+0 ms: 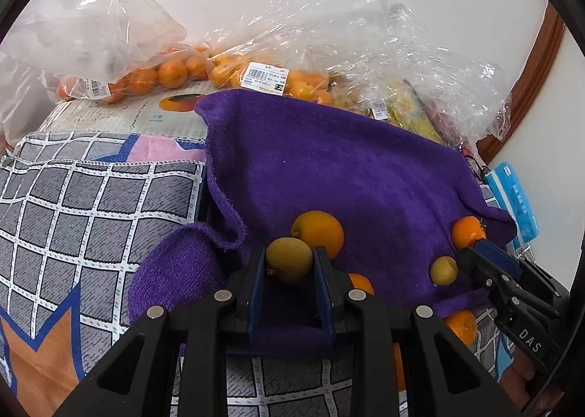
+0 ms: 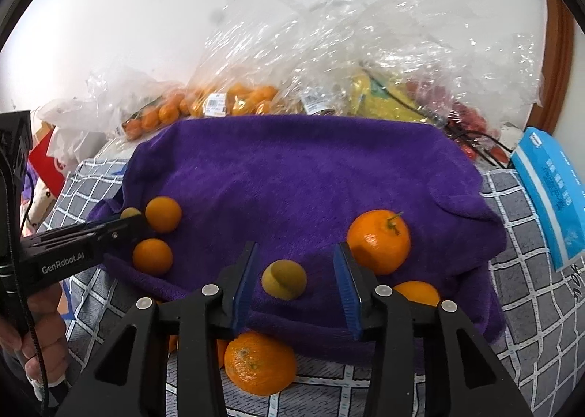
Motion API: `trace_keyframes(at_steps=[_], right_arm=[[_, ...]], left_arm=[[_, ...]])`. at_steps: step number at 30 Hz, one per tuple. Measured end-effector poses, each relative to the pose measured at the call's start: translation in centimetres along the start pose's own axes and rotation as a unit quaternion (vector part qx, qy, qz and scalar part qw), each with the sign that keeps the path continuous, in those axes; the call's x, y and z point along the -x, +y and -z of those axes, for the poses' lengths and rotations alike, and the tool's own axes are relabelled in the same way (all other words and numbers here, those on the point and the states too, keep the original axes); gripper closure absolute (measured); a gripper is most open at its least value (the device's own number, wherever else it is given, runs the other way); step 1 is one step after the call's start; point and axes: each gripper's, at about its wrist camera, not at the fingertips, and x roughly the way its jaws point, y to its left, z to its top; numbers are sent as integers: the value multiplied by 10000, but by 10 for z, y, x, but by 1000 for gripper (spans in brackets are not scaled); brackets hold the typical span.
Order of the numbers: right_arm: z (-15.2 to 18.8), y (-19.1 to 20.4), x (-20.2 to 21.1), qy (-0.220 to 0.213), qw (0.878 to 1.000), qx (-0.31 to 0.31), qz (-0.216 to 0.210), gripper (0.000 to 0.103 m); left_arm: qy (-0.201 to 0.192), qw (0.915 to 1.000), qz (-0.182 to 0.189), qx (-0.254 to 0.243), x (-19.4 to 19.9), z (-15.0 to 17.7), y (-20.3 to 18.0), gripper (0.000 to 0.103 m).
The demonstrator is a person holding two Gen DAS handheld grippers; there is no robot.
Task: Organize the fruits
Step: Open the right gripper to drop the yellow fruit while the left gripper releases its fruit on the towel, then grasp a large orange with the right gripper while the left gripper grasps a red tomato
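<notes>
My left gripper (image 1: 290,256) is shut on a small yellow-green round fruit (image 1: 289,260) just above the purple towel (image 1: 329,168). An orange (image 1: 318,232) lies right behind it. In the right wrist view my right gripper (image 2: 296,248) stands open around a second yellow-green fruit (image 2: 284,280) that rests on the towel (image 2: 292,175), with a gap on each side. A stemmed tangerine (image 2: 378,241) lies beside the right finger. More oranges lie at the towel's front edge (image 2: 259,362) and near the left gripper (image 2: 131,223).
Clear plastic bags of small oranges (image 1: 172,73) and other fruit (image 2: 384,95) are piled along the white wall behind the towel. A grid-patterned cloth (image 1: 91,205) covers the surface. A blue packet (image 2: 548,197) lies at the right. A hand (image 2: 44,314) holds the left gripper's handle.
</notes>
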Motion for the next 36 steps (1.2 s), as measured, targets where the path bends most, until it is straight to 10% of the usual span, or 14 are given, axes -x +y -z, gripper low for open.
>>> trace_keyframes(at_steps=[17,36], right_arm=[[-5,-4,42,-709,9946,-107,752,60],[27,21,128,-658,9959,-127,615,60]], left_arm=[[-238,9994,255,4,29,0,-7,72],[-546,9949,600,-594,103,17,-27,72]])
